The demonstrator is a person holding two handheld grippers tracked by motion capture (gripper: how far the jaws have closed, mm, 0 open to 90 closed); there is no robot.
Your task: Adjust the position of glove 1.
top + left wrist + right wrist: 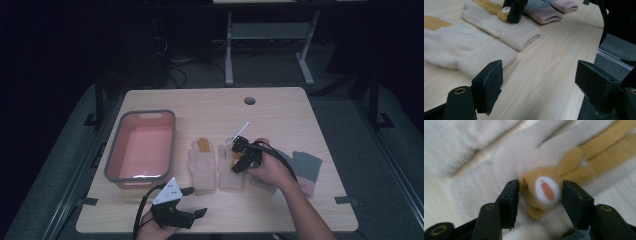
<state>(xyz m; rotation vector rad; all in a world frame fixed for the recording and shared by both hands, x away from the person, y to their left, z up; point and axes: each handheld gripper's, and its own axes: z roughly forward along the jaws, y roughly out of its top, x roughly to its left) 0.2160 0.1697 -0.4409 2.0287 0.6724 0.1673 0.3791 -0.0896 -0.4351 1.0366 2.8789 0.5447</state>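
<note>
Right tool (540, 192) straddling the animal patch (544, 191) of the cream glove (231, 167) at tabletop (280, 115) centre, half closed, not yet pinching; glove lying along 12–6 o'clock. Left tool (192, 200) idling released at 7 o'clock.

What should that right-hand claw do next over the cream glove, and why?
Probably close a little further, then lift. The right gripper straddles the tan animal face sewn on the right cream glove; one jaw touches it, the other looks just short, so it is not yet pinched. The pink bin seems a likely destination.
</note>
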